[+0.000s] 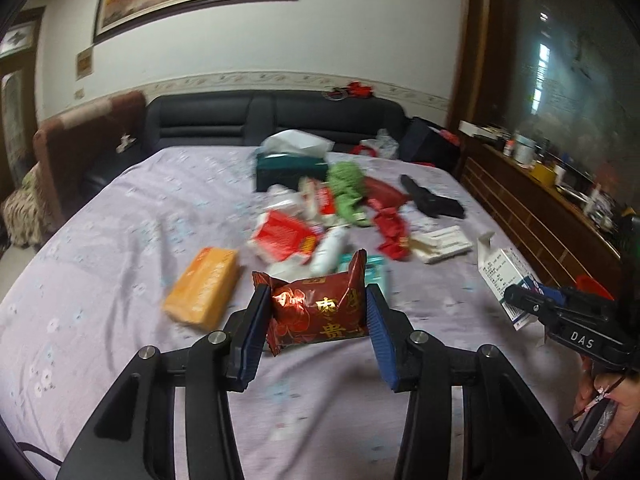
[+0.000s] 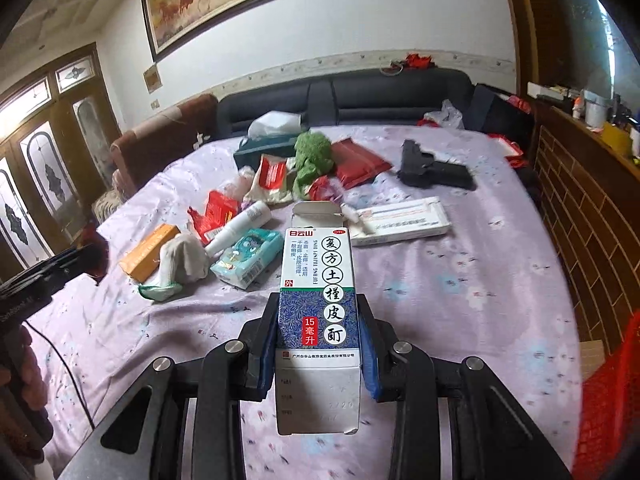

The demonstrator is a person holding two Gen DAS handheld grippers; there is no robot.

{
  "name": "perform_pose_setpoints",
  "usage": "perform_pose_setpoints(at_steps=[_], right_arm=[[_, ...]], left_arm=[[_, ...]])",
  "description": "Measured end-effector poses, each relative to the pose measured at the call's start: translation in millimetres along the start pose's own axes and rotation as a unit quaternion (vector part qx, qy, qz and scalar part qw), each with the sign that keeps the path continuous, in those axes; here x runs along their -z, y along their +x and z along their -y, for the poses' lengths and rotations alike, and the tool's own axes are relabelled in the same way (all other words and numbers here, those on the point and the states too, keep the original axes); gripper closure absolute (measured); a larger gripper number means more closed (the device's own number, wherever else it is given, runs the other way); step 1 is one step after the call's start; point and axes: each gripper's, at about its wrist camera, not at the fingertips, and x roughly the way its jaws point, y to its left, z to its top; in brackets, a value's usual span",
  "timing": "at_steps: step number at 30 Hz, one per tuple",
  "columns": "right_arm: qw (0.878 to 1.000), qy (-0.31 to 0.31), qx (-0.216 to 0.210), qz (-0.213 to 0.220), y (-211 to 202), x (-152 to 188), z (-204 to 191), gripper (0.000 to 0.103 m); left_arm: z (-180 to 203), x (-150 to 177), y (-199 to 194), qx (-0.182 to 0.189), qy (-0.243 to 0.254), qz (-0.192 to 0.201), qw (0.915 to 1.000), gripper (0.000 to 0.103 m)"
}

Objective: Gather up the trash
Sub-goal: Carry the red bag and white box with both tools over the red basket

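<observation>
My left gripper (image 1: 316, 308) is shut on a dark red foil snack wrapper (image 1: 316, 314) with gold characters, held clear above the lilac bedsheet (image 1: 120, 208). My right gripper (image 2: 318, 312) is shut on a tall white-and-blue medicine carton (image 2: 318, 308) whose top flap stands open. That carton (image 1: 498, 276) and the right gripper also show at the right edge of the left wrist view, in a person's hand (image 1: 612, 412). More litter lies mid-bed: an orange box (image 1: 204, 288), a torn red packet (image 1: 282, 236), a white tube (image 2: 240, 228) and a teal tissue pack (image 2: 248, 258).
Behind the litter sit a dark green tissue box (image 2: 264, 146), a green cloth (image 2: 314, 152), a red pouch (image 2: 358, 164), a black toy pistol (image 2: 432, 170) and a flat white box (image 2: 400, 220). A wooden dresser (image 2: 592, 208) runs along the right; a red mesh thing (image 2: 612, 396) is at bottom right.
</observation>
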Motion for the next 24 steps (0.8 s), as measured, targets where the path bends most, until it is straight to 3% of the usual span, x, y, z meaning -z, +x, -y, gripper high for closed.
perform_pose_setpoints(at_steps=[12, 24], right_arm=[[0.996, 0.047, 0.061, 0.053, -96.7, 15.0, 80.6, 0.066], [0.977, 0.114, 0.161, 0.083, -199.6, 53.7, 181.9, 0.066]], left_arm=[[115.7, -19.3, 14.7, 0.098, 0.072, -0.001, 0.9926, 0.058], [250.2, -29.4, 19.6, 0.203, 0.144, -0.009, 0.9685, 0.058]])
